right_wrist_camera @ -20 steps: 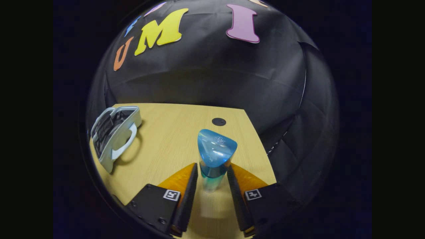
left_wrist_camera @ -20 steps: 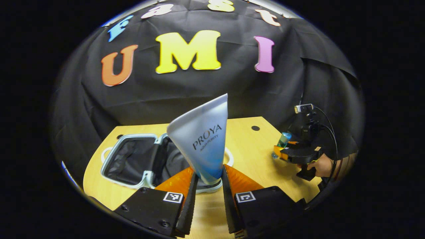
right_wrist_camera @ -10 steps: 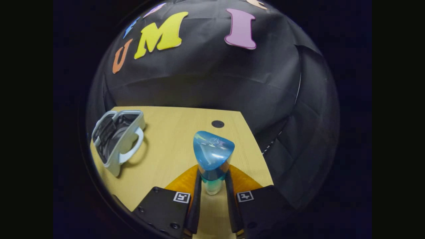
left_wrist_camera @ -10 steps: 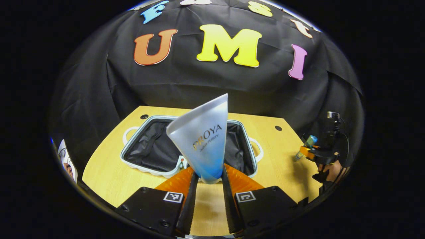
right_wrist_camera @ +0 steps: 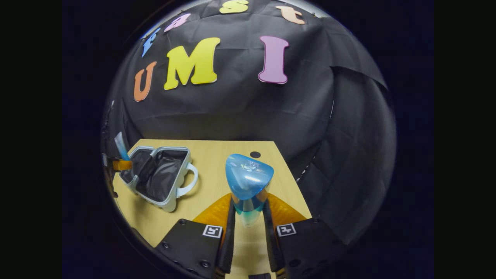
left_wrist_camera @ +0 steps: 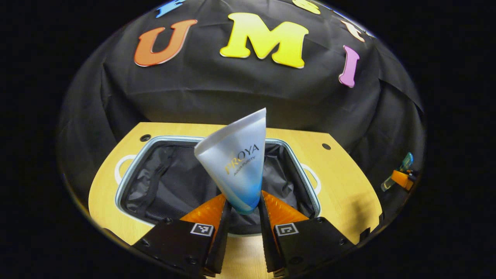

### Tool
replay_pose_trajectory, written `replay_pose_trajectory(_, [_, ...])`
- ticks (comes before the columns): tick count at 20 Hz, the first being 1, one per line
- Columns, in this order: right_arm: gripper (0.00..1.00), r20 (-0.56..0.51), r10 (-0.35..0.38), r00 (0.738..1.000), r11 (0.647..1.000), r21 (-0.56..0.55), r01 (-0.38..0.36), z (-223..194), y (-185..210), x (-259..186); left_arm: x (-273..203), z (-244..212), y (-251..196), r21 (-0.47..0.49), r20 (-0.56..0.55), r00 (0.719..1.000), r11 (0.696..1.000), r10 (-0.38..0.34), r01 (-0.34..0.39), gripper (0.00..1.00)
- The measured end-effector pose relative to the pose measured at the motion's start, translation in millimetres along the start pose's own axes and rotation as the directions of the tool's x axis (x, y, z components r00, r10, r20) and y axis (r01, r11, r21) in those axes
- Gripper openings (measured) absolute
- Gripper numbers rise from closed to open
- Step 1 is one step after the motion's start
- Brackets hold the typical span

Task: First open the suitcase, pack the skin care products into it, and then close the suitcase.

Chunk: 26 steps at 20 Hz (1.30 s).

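With the suitcase [left_wrist_camera: 128, 182] open on the table [left_wrist_camera: 341, 193], we are packing: our left gripper [left_wrist_camera: 243, 209] clamps the cream tube [left_wrist_camera: 236, 162] above its lining, ready to lower and release, while our right gripper [right_wrist_camera: 248, 217] grips the blue-capped bottle [right_wrist_camera: 248, 182] well aside.

Matt frosted plastic on the tube [left_wrist_camera: 237, 162]. Glossy see-through plastic on the bottle [right_wrist_camera: 248, 188]. Crinkled dark cloth lining the suitcase [left_wrist_camera: 174, 182], smooth pale rim. Light wood-grain table [left_wrist_camera: 341, 186], satin finish. Matt creased black cloth on the wall [right_wrist_camera: 240, 104].
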State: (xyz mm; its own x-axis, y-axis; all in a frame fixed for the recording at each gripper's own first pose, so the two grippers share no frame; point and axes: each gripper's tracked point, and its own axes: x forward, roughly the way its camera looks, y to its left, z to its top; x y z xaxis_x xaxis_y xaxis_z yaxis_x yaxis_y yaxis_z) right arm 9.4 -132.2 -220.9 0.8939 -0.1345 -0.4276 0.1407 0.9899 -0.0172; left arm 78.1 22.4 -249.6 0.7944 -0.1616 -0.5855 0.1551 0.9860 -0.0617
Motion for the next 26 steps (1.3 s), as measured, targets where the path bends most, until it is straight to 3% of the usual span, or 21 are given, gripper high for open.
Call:
replay_pose_trajectory(2, [0.34, 0.003, -0.022, 1.0, 1.0, -0.015, 0.022, -3.9, 5.6, -17.4, 22.9, -11.3, -7.4, 0.011, -0.064, 0.998, 1.0, -0.021, 0.022, 0.43])
replay_pose_trajectory(3, [0.31, -0.001, -0.029, 1.0, 0.999, -0.016, 0.029, -8.0, 8.2, -24.7, 33.9, -16.1, -7.1, 0.024, -0.084, 0.996, 1.0, -0.014, 0.016, 0.51])
replay_pose_trajectory(4, [0.34, -0.009, -0.037, 0.999, 0.999, -0.017, 0.036, -12.6, 10.5, -30.3, 42.7, -22.1, -4.9, 0.041, -0.116, 0.993, 0.999, 0.001, 0.004, 0.43])
replay_pose_trajectory(6, [0.34, -0.015, -0.056, 0.998, 0.998, -0.029, 0.056, -20.1, 10.0, -40.4, 60.0, -37.7, -2.6, 0.081, -0.175, 0.984, 0.997, 0.023, -0.009, 0.43])
replay_pose_trajectory(13, [0.34, -0.029, -0.117, 0.993, 0.993, -0.006, 0.117, -32.6, -9.3, -46.0, 78.1, -90.7, 9.0, 0.109, -0.424, 0.898, 0.991, 0.12, -0.081, 0.44])
replay_pose_trajectory(16, [0.34, -0.039, -0.119, 0.992, 0.992, 0.033, 0.12, -36.6, -22.5, -41.1, 83.5, -88.8, 10.0, 0.168, -0.438, 0.884, 0.981, 0.161, -0.096, 0.43])
replay_pose_trajectory(17, [0.34, -0.041, -0.117, 0.992, 0.992, 0.032, 0.118, -37.7, -24.5, -39.4, 82.5, -92.4, 9.9, 0.169, -0.459, 0.872, 0.98, 0.171, -0.104, 0.43])
replay_pose_trajectory(19, [0.34, -0.042, -0.119, 0.992, 0.993, 0.017, 0.12, -39.8, -32.6, -34.9, 88.2, -91.2, 10.4, 0.161, -0.448, 0.874, 0.978, 0.19, -0.13, 0.44])
replay_pose_trajectory(20, [0.34, -0.045, -0.117, 0.992, 0.993, 0.024, 0.118, -39.4, -36.3, -32.9, 85.9, -91.5, 11.4, 0.164, -0.452, 0.87, 0.977, 0.198, -0.137, 0.5])
replay_pose_trajectory(21, [0.34, -0.048, -0.112, 0.993, 0.993, 0.035, 0.114, -39.9, -37.7, -30.5, 87.0, -89.6, 11.4, 0.171, -0.449, 0.869, 0.974, 0.209, -0.146, 0.43])
replay_pose_trajectory(23, [0.34, -0.056, -0.098, 0.994, 0.994, 0.04, 0.1, -38.1, -36.0, -26.5, 84.5, -89.2, 10.8, 0.184, -0.451, 0.862, 0.969, 0.233, -0.165, 0.45])
replay_pose_trajectory(25, [0.34, -0.041, -0.073, 0.996, 0.997, 0.027, 0.074, -28.9, -26.2, -22.5, 81.5, -84.4, 5.5, 0.161, -0.43, 0.876, 0.974, 0.217, -0.162, 0.53])
replay_pose_trajectory(26, [0.34, -0.035, -0.054, 0.998, 0.998, 0.013, 0.054, -24.5, -17.7, -18.3, 77.5, -80.8, 3.5, 0.15, -0.409, 0.887, 0.975, 0.214, -0.166, 0.66])
